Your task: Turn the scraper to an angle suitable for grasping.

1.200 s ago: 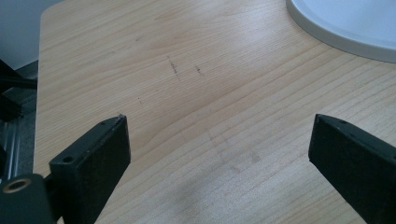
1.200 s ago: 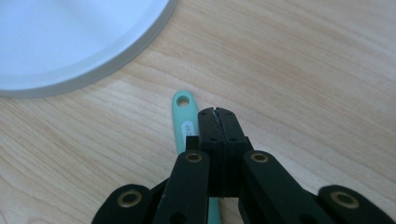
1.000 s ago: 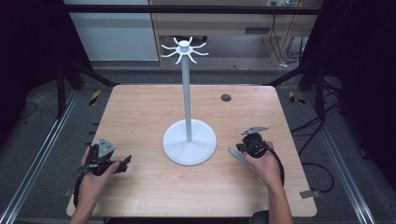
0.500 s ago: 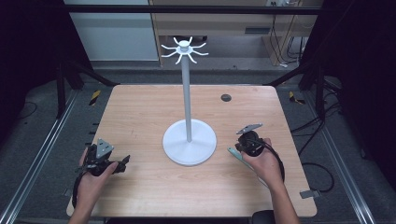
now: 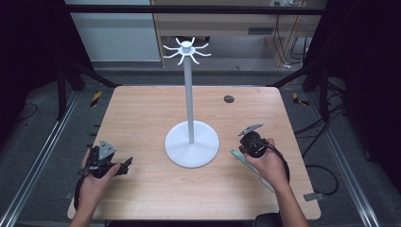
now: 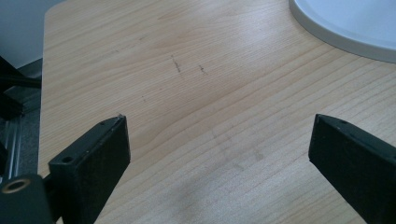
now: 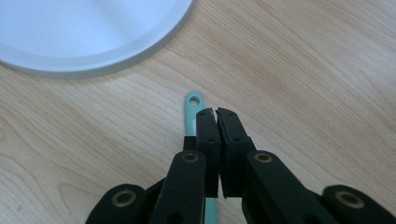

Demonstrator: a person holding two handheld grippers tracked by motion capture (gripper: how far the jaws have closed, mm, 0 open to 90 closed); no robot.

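Hole in teal handle (image 7: 194, 100) shows beside right gripper (image 7: 216, 112)

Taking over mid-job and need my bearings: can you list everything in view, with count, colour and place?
Stand: one, white, round base at table centre, pole rising to hooked arms on top.
Utensil: one, mint-green handle with a hanging hole at its tip, lying flat right of the stand base, beside the right gripper's jaws; not clearly gripped.
Table: one, light wood.
Hole cap: one, dark, far right of the tabletop.
Left gripper: one, black, near-left corner, jaws wide apart over bare wood.
Right gripper: one, black, jaws closed together above the utensil.
Hands: two, one on each gripper.
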